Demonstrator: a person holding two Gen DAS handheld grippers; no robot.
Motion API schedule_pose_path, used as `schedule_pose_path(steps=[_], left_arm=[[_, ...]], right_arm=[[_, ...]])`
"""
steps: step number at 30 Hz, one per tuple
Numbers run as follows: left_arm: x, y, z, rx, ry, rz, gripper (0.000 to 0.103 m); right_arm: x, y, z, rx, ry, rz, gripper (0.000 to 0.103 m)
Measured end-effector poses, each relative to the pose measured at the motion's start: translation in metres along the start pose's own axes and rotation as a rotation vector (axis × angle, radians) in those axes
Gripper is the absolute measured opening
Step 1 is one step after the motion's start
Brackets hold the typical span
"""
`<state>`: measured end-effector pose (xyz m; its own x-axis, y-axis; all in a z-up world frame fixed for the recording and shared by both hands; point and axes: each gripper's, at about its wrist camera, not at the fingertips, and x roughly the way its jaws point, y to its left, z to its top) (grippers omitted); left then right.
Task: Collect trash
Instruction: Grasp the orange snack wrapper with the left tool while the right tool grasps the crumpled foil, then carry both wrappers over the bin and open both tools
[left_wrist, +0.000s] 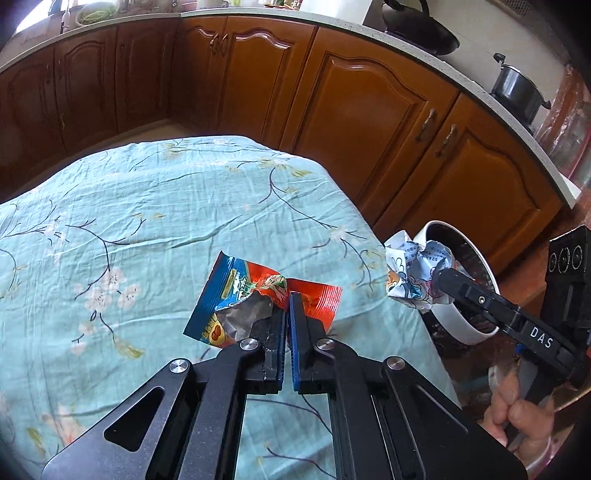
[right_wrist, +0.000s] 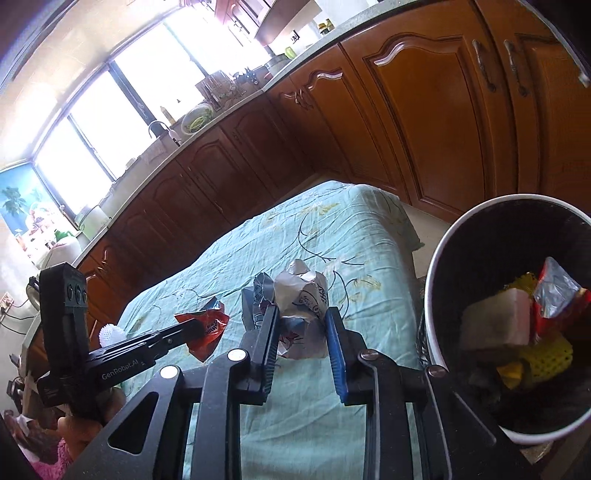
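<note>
My left gripper (left_wrist: 289, 301) is shut on a torn red and blue snack wrapper (left_wrist: 229, 295), held just over the teal flowered tablecloth (left_wrist: 147, 221). In the right wrist view the same wrapper (right_wrist: 207, 330) hangs from the left gripper (right_wrist: 197, 326). My right gripper (right_wrist: 301, 317) is shut on a crumpled white and silver wrapper (right_wrist: 301, 291) near the table's right edge. From the left wrist view that crumpled wrapper (left_wrist: 415, 271) sits at the tip of the right gripper (left_wrist: 443, 277), in front of the white trash bin (left_wrist: 452, 321).
The bin (right_wrist: 432, 266) stands off the table's right edge and holds yellow foam netting, a pale block and a red wrapper. A white foam net (right_wrist: 110, 334) lies at the table's left. Brown kitchen cabinets (left_wrist: 351, 110) run behind the table. A person's hand (left_wrist: 517, 413) grips the right handle.
</note>
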<state>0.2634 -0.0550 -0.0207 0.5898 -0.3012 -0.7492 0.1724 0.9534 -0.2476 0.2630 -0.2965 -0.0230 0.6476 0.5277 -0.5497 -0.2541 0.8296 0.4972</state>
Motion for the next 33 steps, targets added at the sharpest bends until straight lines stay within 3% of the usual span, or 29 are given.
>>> schedule_pose_path(steps=[16,33], left_arm=[[-0.018,-0.102,-0.028,0.210,-0.022,-0.071,0.002],[-0.012,-0.157,-0.020,0.302,-0.029,-0.121,0.002]], right_arm=[[-0.082,-0.028,-0.034,0.051,-0.092,-0.086,0.025],[-0.125,-0.071,-0.035,0.113,-0.167,-0.161,0.025]])
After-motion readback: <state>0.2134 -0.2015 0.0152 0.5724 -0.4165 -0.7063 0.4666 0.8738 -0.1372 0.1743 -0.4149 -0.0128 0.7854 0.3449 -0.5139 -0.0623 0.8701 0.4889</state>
